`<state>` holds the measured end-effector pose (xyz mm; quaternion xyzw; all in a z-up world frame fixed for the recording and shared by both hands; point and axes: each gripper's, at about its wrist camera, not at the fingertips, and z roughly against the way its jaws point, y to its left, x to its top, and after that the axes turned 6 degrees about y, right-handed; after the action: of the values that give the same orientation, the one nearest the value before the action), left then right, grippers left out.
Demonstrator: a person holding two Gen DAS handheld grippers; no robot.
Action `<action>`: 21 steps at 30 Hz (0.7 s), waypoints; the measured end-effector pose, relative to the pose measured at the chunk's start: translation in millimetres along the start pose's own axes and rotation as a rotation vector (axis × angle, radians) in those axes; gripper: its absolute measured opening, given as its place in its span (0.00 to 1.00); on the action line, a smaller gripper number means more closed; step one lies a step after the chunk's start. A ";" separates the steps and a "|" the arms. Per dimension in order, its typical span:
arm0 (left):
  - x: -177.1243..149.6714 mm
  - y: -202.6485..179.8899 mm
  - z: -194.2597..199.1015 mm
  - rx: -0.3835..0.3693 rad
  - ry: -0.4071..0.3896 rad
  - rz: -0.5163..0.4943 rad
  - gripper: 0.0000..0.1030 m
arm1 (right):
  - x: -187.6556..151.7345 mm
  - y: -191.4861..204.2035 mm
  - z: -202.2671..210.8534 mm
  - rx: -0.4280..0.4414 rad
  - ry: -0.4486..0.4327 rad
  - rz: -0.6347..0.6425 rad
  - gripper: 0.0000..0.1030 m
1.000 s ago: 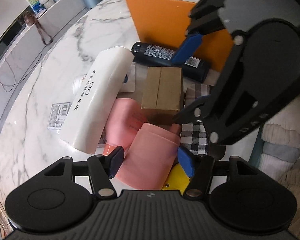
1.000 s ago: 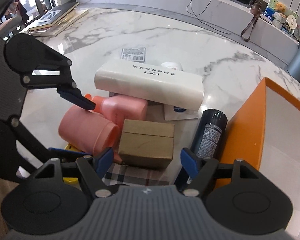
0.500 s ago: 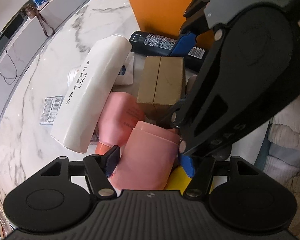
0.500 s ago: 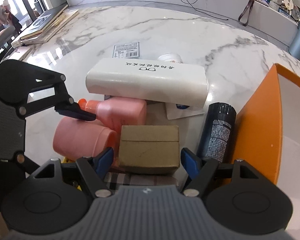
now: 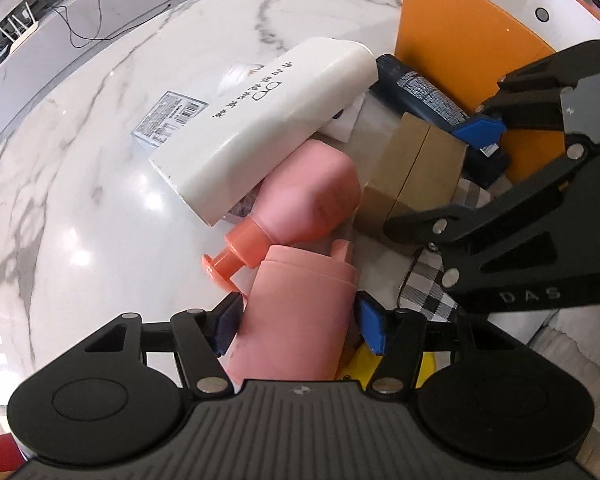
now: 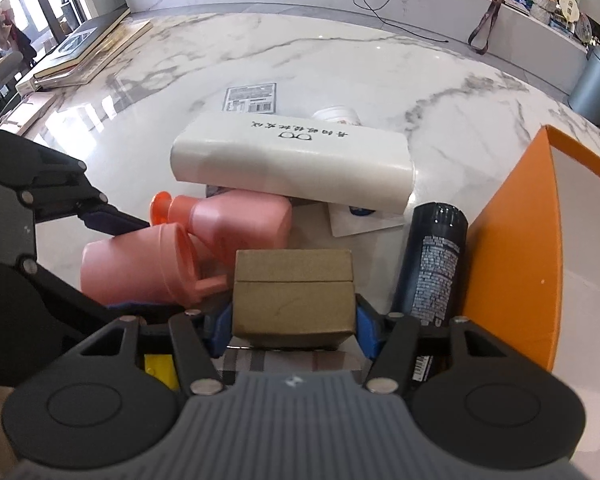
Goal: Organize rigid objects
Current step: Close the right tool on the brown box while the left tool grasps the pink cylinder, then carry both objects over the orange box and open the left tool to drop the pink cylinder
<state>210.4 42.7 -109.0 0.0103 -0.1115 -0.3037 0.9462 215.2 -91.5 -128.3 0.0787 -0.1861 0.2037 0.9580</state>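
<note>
Two hand-held grippers work over a heap of items on a marble table (image 6: 340, 60). The left gripper (image 5: 300, 320) has its blue pads against both sides of a pink cup (image 5: 300, 320) lying on its side at the near edge of the heap; its jaws have just been closing, and they now clasp the cup. The right gripper (image 6: 293, 320) has likewise just been closing, and its pads press the two sides of a brown cardboard box (image 6: 293, 296), whose flaps are shut, so nothing inside it can be seen.

Beside the cup lies a pink bottle (image 5: 312, 200) with an orange pump cap, touching the brown box on one side. A long white case (image 6: 291, 164) with dark lettering rests across the top of the pink bottle. A dark spray can (image 6: 432, 264) lies between the brown box and an orange bin (image 6: 512, 264); the part of the bin's white interior that shows holds nothing. Under the brown box there is a checked cloth (image 5: 428, 288), and something yellow (image 5: 360, 364) peeks out below the cup. A flat labelled packet (image 6: 251, 98) lies alone on the marble beyond the white case, and a small white pot (image 6: 336, 114) shows just behind that case.
</note>
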 end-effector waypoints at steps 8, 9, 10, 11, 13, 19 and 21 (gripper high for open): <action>1.7 -11.9 -13.7 0.051 0.032 -0.024 0.65 | 0.1 -1.0 -6.7 0.005 0.009 -0.014 0.61; 1.8 -10.9 -14.2 0.045 0.030 -0.021 0.64 | -0.2 -1.0 -7.8 0.007 0.010 -0.013 0.60; 1.3 -10.1 -14.1 0.045 0.030 -0.019 0.64 | -0.7 -1.2 -9.0 0.011 0.012 -0.012 0.60; 1.3 -9.6 -13.9 0.045 0.028 -0.017 0.64 | -1.5 -1.5 -9.0 0.011 0.008 -0.013 0.60; 0.5 -8.8 -10.5 0.044 0.019 -0.011 0.63 | -2.4 -0.8 -8.6 0.006 0.004 -0.010 0.59; -5.0 -6.2 14.2 0.029 -0.044 0.085 0.63 | -5.3 -1.1 8.9 -0.010 -0.051 -0.018 0.58; -6.3 -5.5 22.7 0.023 -0.071 0.119 0.63 | -5.9 -1.2 18.2 -0.013 -0.076 -0.017 0.58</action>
<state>197.3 43.0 -88.6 0.0036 -0.1488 -0.2458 0.9578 204.7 -98.9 -114.0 0.0819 -0.2230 0.1913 0.9523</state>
